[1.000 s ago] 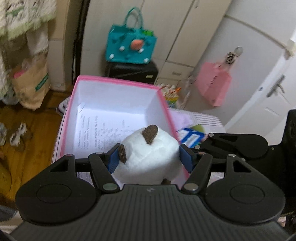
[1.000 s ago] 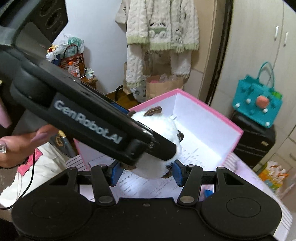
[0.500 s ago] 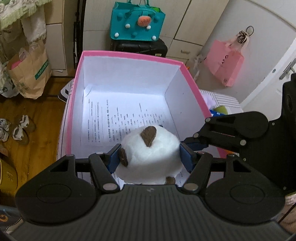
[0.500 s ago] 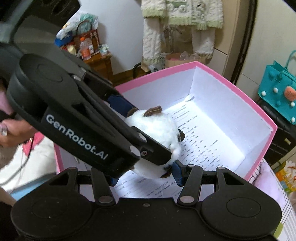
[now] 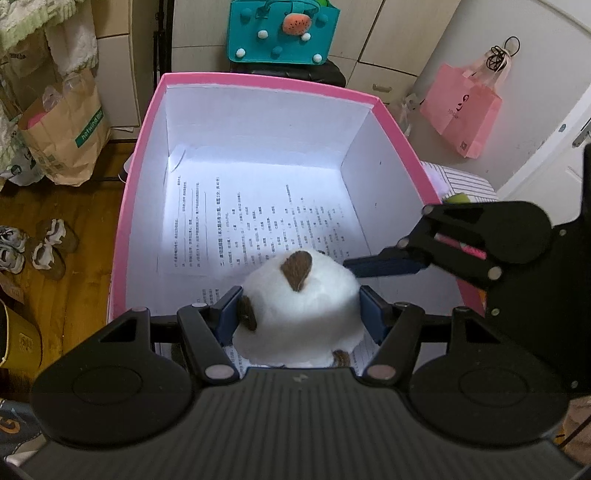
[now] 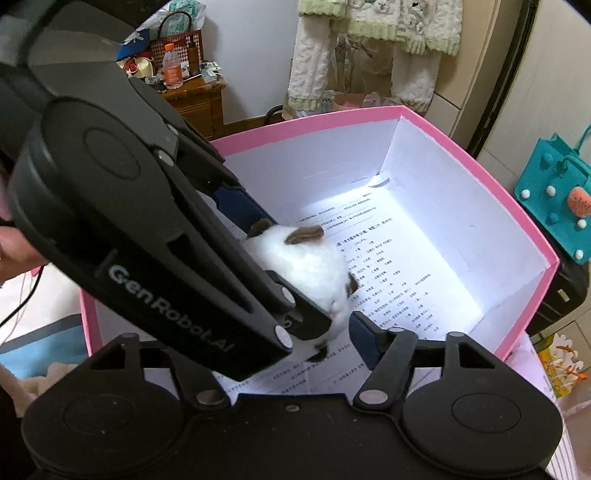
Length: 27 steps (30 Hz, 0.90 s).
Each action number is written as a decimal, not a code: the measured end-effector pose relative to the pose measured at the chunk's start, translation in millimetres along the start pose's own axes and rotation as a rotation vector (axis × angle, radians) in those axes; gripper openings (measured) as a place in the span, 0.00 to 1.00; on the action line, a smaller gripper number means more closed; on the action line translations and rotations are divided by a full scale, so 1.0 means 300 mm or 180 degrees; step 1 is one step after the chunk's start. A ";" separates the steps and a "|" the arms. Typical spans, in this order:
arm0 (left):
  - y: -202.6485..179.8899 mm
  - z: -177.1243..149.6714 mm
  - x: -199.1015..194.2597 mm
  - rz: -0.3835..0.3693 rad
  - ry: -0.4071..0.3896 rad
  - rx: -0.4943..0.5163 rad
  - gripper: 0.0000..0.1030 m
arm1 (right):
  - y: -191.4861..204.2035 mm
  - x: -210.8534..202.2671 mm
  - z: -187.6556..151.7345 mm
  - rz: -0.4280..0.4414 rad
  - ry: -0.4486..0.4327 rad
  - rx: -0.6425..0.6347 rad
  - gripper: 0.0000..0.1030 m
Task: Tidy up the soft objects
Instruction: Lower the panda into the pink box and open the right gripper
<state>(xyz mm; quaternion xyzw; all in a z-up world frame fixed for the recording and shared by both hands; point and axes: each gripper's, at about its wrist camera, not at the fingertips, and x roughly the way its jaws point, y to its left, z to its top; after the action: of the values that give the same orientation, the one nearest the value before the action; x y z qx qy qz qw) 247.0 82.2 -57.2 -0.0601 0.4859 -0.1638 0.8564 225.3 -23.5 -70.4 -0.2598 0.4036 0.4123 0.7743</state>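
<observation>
A white plush toy with brown ears (image 5: 299, 306) sits between the blue pads of my left gripper (image 5: 299, 314), which is shut on it and holds it low inside the pink box (image 5: 266, 83). The box has white walls and a printed sheet (image 5: 251, 225) on its floor. In the right wrist view the toy (image 6: 310, 266) shows under the left gripper's black body (image 6: 159, 236). My right gripper (image 6: 295, 343) is open around the toy's lower side; its left finger is hidden, and one blue fingertip (image 5: 380, 266) reaches the toy from the right.
A teal felt bag (image 5: 277, 31) on a black case stands behind the box. A pink bag (image 5: 461, 107) hangs at right. A paper bag (image 5: 62, 136) and shoes (image 5: 48, 247) are on the wooden floor at left. Sweaters (image 6: 376, 48) hang behind.
Both grippers have moved forward and down over the box, carrying the plush toy from above its near rim to low inside it. The right gripper's jaws have widened.
</observation>
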 end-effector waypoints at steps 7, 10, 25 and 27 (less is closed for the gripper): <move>-0.007 -0.014 -0.013 0.0036 -0.0031 0.0031 0.63 | 0.002 -0.028 -0.025 -0.0108 -0.0045 0.0062 0.72; -0.013 -0.023 -0.039 0.0056 -0.0091 0.0046 0.63 | -0.005 -0.055 -0.037 -0.0143 -0.0100 0.0129 0.72; -0.087 -0.087 -0.217 0.0229 -0.0248 0.0263 0.66 | 0.051 -0.204 -0.085 -0.0322 -0.0251 0.0246 0.72; -0.104 -0.099 -0.243 0.0240 -0.0252 0.0320 0.66 | 0.064 -0.232 -0.092 -0.0374 -0.0275 0.0245 0.72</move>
<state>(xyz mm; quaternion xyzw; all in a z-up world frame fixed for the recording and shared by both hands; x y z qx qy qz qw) 180.1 79.3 -5.3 -0.0051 0.4447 -0.1532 0.8825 174.2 -63.6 -28.2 -0.2350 0.3694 0.3611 0.8234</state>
